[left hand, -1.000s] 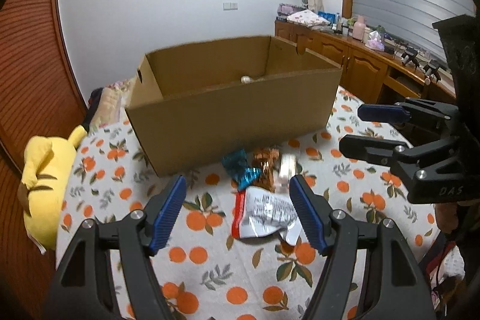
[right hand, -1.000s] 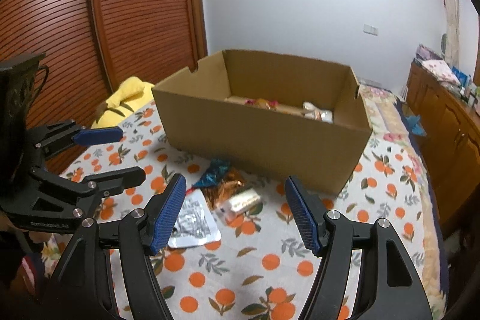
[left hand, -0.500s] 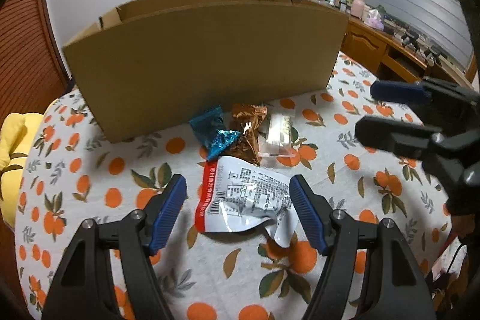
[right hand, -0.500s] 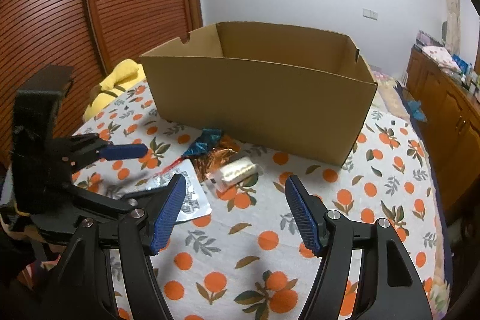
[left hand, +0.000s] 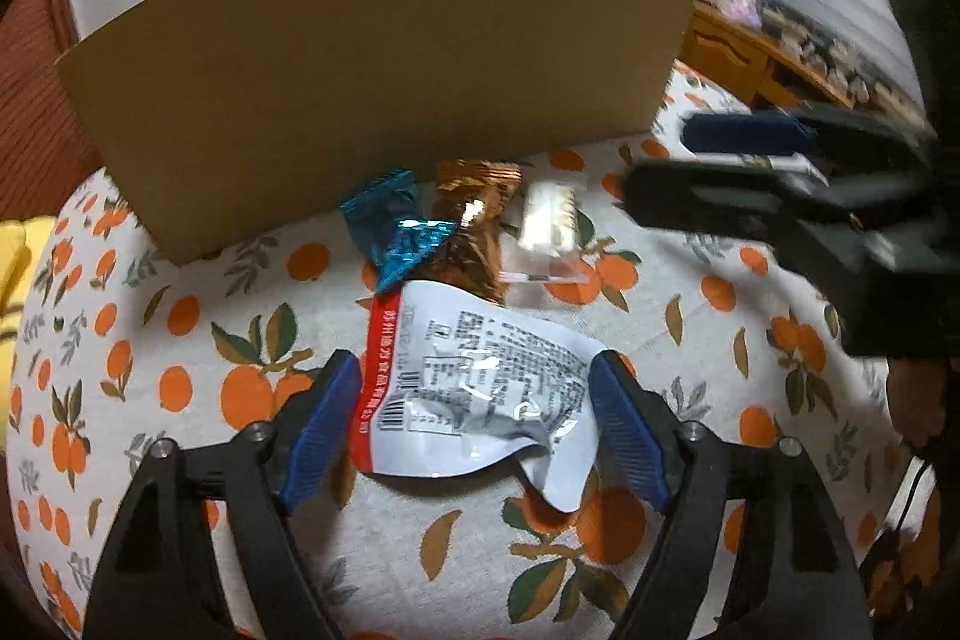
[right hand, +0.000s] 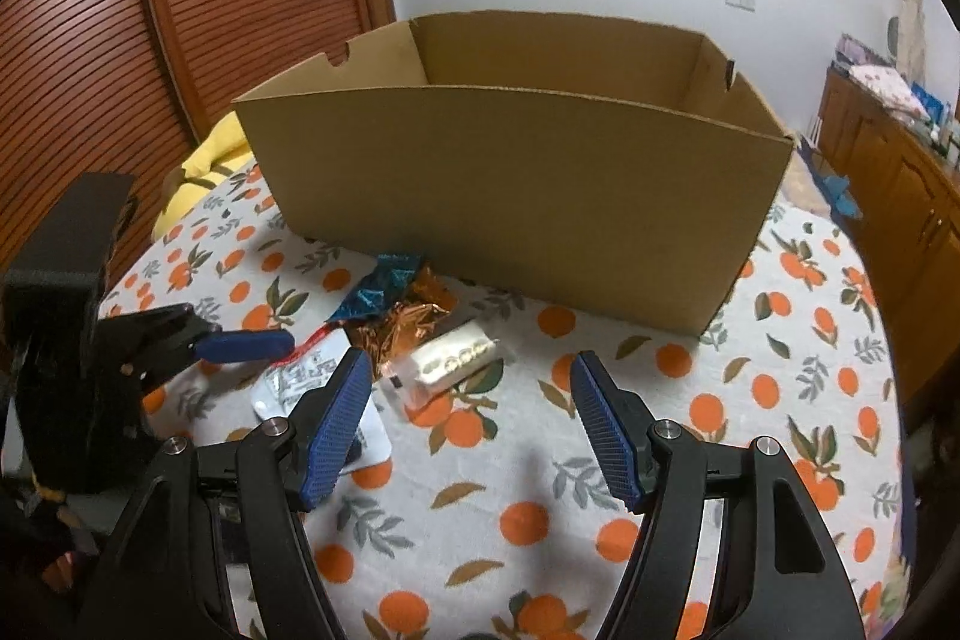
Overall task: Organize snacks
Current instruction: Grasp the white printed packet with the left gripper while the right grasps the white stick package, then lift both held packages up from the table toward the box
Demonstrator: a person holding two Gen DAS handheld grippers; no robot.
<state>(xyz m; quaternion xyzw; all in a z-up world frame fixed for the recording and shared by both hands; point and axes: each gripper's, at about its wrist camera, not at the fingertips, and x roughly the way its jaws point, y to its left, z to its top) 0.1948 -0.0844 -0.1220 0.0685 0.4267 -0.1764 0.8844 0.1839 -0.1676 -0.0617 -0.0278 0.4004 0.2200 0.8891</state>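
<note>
**Left gripper straddling silver pouch, right gripper wide over the clear pack**

Left gripper (left hand: 477, 421): jaws apart, blue ribbed pads on either side of the silver pouch (left hand: 480, 388), close to its edges; contact can't be confirmed. Pouch is crinkled foil, flat, red strip down its left side, near corner curled up.

Right gripper (right hand: 471, 424): jaws wide apart, holding nothing. Clear pack (right hand: 450, 358) lies just beyond its fingertips, roughly centred between them.

Other snacks sit in a tight cluster between the pouch and the cardboard box (right hand: 528, 196): blue wrapper (left hand: 399, 229) overlapping the bronze wrapper (left hand: 474, 232), clear pack right of those. Both are twisted foil, shiny.

Box: plain corrugated, open top, near wall tall, cluster almost at its base. Little room on the far side of the snacks.

Tablecloth (right hand: 540, 460), orange-print fabric, has open space near and right of the right gripper. The grippers are near each other on the left.
</note>
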